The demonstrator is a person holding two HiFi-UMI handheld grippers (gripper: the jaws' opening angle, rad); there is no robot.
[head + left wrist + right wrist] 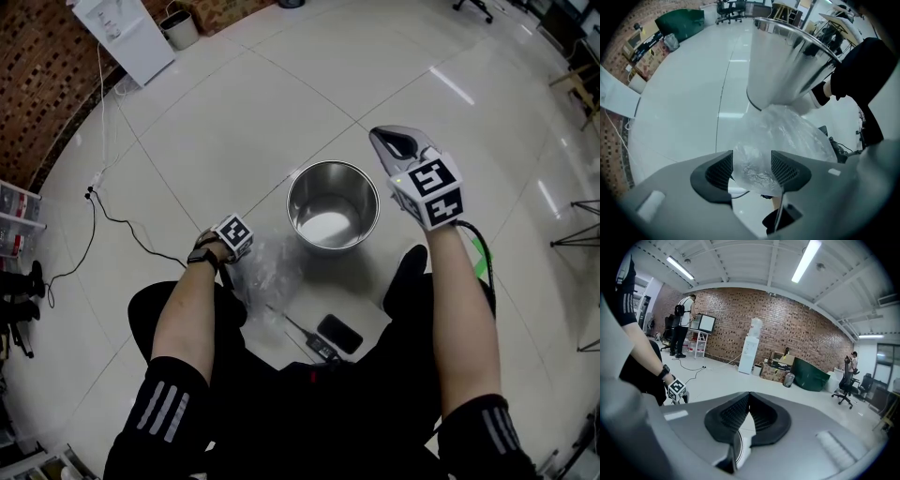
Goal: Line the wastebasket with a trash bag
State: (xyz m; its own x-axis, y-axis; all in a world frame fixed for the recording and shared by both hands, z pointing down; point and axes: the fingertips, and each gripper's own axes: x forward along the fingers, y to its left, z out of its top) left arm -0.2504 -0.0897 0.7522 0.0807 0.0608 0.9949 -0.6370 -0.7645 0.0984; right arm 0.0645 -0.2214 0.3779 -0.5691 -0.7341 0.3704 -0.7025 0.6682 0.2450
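Beside the wastebasket (pixel 300 187), the left gripper (pixel 751 168), jaws spread, is straddling the trash bag (pixel 783 131); better pinching one loose edge. The right gripper (pixel 748 404) is idling, pressed together.

Left gripper (pixel 751 165) spread (right gripper (pixel 748 397) closed)

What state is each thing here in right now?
Wastebasket: upright on the floor, empty, unlined.
Trash bag: crumpled on the floor beside the wastebasket.
Left gripper: open, jaws around the trash bag.
Right gripper: shut, empty, held up.
Phone: flat on the floor, screen dark.
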